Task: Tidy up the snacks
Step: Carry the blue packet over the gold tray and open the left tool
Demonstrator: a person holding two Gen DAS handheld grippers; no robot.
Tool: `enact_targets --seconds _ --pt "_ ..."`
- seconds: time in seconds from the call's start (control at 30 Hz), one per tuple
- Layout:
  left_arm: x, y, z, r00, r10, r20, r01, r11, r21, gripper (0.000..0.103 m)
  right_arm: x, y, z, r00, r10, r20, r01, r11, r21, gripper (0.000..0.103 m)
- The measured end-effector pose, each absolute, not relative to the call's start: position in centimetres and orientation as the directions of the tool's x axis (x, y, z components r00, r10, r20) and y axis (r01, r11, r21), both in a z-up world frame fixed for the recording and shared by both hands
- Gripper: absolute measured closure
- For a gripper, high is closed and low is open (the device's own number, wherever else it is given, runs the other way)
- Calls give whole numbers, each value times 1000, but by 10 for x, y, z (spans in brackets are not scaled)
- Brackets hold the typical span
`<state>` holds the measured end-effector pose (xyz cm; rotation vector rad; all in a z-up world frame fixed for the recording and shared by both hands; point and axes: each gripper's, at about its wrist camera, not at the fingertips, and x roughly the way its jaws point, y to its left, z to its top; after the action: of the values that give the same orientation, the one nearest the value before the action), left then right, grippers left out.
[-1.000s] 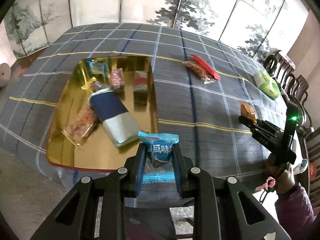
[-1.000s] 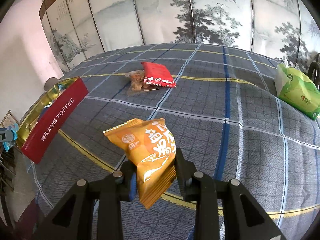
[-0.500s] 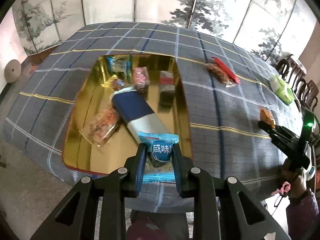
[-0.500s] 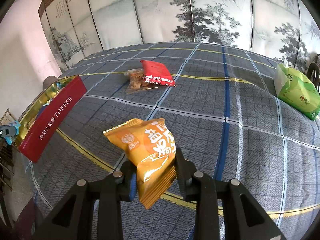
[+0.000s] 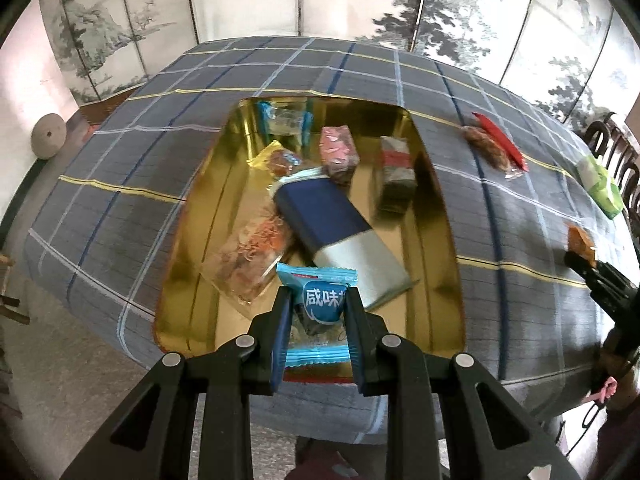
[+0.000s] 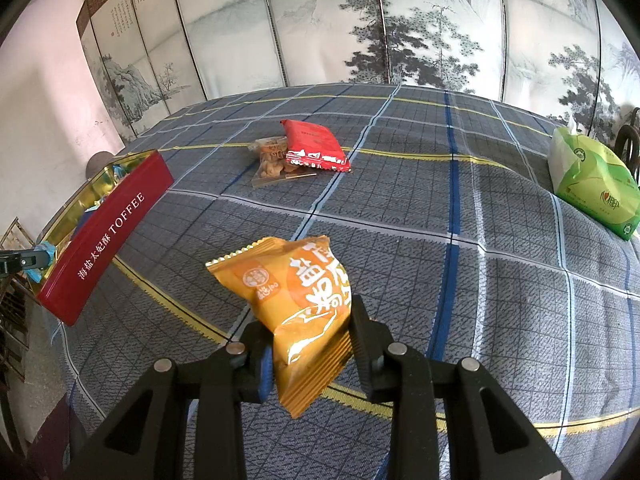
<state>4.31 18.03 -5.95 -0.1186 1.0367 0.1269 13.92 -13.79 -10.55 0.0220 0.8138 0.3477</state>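
Mid-delivery: left gripper [image 5: 316,304] clamping blue snack packet [image 5: 318,300] above gold tin [image 5: 444,216]; right gripper [image 6: 308,332] pinching orange packet [image 6: 296,300]. Next: release into bare patch, 6 o'clock.

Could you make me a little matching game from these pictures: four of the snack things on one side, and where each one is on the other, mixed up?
Things:
1. blue packet
2. orange packet
3. red packet
4. pink packet

Places:
A. lying on the checked tablecloth, by a clear bag of snacks
B. inside the gold tin
C. clamped in the right gripper
D. clamped in the left gripper, over the tin's near end

Pairs: 1-D, 2-C, 3-A, 4-B
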Motion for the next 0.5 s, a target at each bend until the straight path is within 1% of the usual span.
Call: enact_targets --seconds 0.5 --pt "50 198 -74 479 78 -874 -207 978 -26 80 139 -138 -105 633 312 -708 -296 943 151 71"
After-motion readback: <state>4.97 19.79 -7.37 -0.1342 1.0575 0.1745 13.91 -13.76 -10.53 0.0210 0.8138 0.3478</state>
